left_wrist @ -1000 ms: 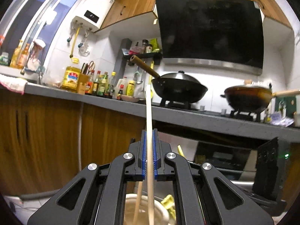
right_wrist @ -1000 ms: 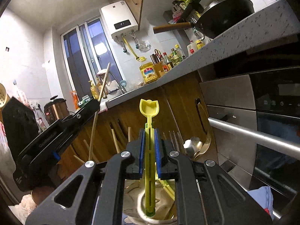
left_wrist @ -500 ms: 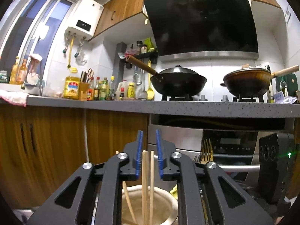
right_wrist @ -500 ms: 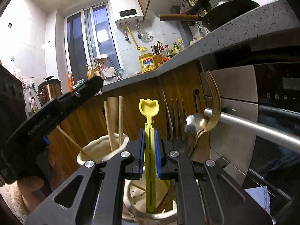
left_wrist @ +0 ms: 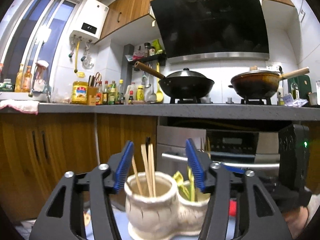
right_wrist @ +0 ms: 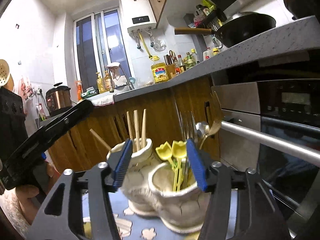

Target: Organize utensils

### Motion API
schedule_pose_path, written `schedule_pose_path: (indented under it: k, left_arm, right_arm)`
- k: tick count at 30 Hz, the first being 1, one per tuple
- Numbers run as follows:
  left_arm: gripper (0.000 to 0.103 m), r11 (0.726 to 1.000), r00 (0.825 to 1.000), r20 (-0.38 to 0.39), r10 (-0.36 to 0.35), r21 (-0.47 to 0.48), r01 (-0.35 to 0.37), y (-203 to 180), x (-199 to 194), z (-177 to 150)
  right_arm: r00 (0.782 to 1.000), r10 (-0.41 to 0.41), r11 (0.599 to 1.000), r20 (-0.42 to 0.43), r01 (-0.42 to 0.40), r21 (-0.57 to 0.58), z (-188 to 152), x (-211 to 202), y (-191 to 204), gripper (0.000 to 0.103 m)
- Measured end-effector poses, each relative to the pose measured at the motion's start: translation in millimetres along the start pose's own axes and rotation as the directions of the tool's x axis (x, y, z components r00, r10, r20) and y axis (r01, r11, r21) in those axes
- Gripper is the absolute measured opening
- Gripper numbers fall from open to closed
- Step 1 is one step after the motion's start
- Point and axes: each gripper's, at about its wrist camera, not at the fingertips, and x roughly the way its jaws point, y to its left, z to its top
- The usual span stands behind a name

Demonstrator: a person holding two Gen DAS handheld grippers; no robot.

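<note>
Both tongs opening, nothing clamped: left tongs frame chopsticks standing in holder; right tongs frame yellow picks in 2nd cup. Sorting looks nearly done; remaining items can't tell.

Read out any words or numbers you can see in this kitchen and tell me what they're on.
"21": lit display on the white water heater, also seen from the left wrist.
Yellow oil bottle label: too blurred to read.
Oven panel display: too blurred.
Sauce bottles: labels too small.
</note>
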Motion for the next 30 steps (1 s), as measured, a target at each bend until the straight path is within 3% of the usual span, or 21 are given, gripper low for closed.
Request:
schedule_pose_path:
  k: [9, 13, 19, 23, 26, 30]
  left_arm:
    - [0.084, 0.999, 0.995, -0.092, 0.049, -0.008, -0.05, 1.4, -42.3, -35.8]
    - [0.097, 0.995, 0.987, -0.14, 0.076, -0.054, -0.084, 10.4, -43.9, -51.3]
    - [0.098, 0.981, 0.968, -0.157, 0.195, 0.012, -0.195, 11.8, -38.5, -70.4]
    - [0.098, 0.983, 0.967, -0.179, 0.184, 0.038, -0.18, 10.2, -33.5, -73.6]
    - [0.098, 0.981, 0.958, -0.214, 0.191, 0.025, -0.19, 14.8, -28.1, -75.5]
    - [0.098, 0.982, 0.953, -0.238, 0.189, 0.015, -0.19, 18.4, -24.7, -77.8]
  right_arm:
    - [0.993, -0.084, 0.996, -0.078, 0.083, -0.01, -26.5, -40.4, 3.9, 0.097]
    - [0.984, -0.159, 0.987, -0.078, 0.156, -0.049, -35.4, -49.4, 9.8, 0.098]
    - [0.966, -0.253, 0.955, -0.059, 0.239, -0.175, -45.9, -45.0, 25.7, 0.098]
    - [0.962, -0.271, 0.935, -0.031, 0.256, -0.244, -54.0, -42.9, 35.2, 0.098]
    - [0.959, -0.278, 0.93, -0.064, 0.251, -0.269, -58.3, -35.6, 37.7, 0.098]
    - [0.958, -0.279, 0.936, -0.073, 0.255, -0.242, -57.3, -35.1, 32.1, 0.098]
